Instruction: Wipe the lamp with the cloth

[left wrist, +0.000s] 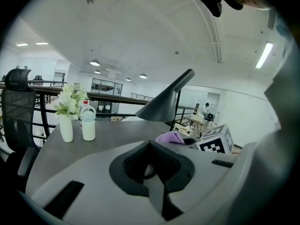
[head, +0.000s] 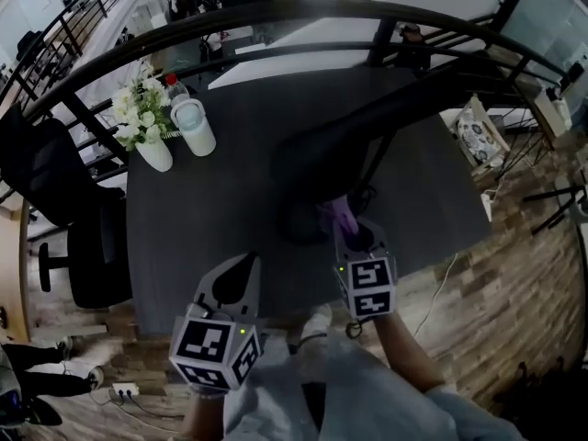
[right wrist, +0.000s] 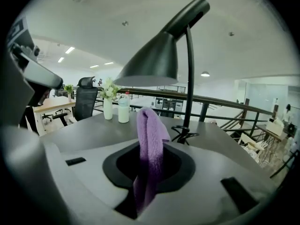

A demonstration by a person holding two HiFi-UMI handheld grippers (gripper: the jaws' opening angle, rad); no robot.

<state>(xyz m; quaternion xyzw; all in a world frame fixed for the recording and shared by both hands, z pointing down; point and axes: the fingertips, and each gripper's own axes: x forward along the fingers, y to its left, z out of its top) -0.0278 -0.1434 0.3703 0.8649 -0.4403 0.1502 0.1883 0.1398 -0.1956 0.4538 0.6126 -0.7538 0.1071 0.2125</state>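
Head view: the lamp (head: 335, 141) is standing mid-frame on the dark surface (head: 202, 219). Just below it the right gripper (head: 354, 239) is pinching the purple cloth (head: 339, 217), and the left gripper (head: 241, 278) is hanging at lower left.

Left gripper view: its jaws are resting together, holding nothing. Only here is the shade showing side-on.

Right gripper view: the jaws are clamping the cloth, which is flopping over them, soft and light. The thin stem and small base are showing clearly only here. The lamp is looking top-heavy, so steadying it low on the stem seems wise.
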